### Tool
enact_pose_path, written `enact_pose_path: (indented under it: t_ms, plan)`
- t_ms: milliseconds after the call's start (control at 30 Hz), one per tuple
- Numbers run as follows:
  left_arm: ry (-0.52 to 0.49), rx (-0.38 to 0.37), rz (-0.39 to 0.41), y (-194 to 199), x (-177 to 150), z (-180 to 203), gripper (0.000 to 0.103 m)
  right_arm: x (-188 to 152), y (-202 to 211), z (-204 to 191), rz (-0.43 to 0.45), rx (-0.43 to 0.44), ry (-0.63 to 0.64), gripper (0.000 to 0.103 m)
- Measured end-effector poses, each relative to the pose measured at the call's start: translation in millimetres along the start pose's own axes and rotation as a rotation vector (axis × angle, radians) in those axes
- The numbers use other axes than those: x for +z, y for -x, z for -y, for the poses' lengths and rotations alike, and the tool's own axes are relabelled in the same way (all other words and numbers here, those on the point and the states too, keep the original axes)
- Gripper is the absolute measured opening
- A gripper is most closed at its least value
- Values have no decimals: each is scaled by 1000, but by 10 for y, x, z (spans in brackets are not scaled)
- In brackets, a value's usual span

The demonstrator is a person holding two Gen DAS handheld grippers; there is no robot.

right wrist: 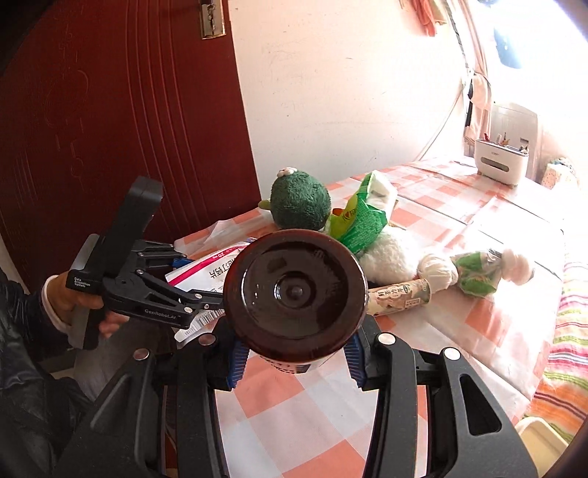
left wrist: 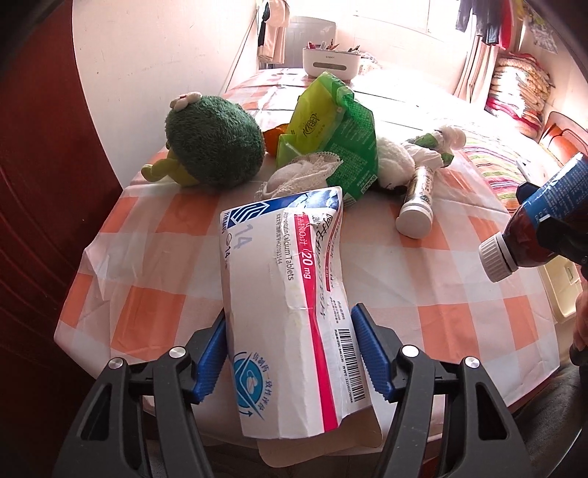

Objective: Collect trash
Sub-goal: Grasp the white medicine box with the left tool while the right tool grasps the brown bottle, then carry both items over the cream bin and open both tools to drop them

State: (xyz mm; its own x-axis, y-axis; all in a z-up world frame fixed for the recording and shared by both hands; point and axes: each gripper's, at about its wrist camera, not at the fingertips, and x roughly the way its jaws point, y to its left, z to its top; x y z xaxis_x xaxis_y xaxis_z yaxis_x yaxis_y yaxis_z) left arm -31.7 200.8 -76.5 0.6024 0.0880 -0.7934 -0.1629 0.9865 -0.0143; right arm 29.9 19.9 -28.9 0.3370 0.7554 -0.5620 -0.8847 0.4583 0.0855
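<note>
Between the left gripper (left wrist: pixel 294 349)'s blue fingers (left wrist: pixel 211 353) sits a crumpled white-and-pink cardboard tablet box (left wrist: pixel 290 294), gripped; the right gripper (right wrist: pixel 296 362)'s fingers (right wrist: pixel 238 362) clamp a brown plastic bottle (right wrist: pixel 296 294) above the checked surface (right wrist: pixel 305 415).

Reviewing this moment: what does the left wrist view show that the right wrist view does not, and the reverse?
Only the left wrist view: the brown bottle's white cap and blue label, the flattened tablet box full length between the left tool's pads, and a white net bundle.

Only the right wrist view: the bottle's round base clamped in the right tool, the hand holding the left tool, and the door lock.

Both: checked tablecloth, green plush toy, green wrapper, white-capped tube, white organiser.
</note>
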Motion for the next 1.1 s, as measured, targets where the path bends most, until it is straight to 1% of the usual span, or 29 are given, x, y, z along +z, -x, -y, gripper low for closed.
enact_pose_path:
  t_ms: [133, 433, 800, 1100]
  plan:
    - [-3, -9, 44, 103, 28, 81, 62, -25, 121, 36, 32, -26, -21, 42]
    - [-21, -94, 99, 167, 142, 382, 62, -73, 400, 209, 99, -118, -92, 42]
    - [-106, -182, 155, 165, 370, 881, 63, -235, 756, 503, 153, -250, -193, 42]
    - [-176, -248, 170, 190, 507, 1258, 63, -356, 1016, 680, 187, -348, -246, 42]
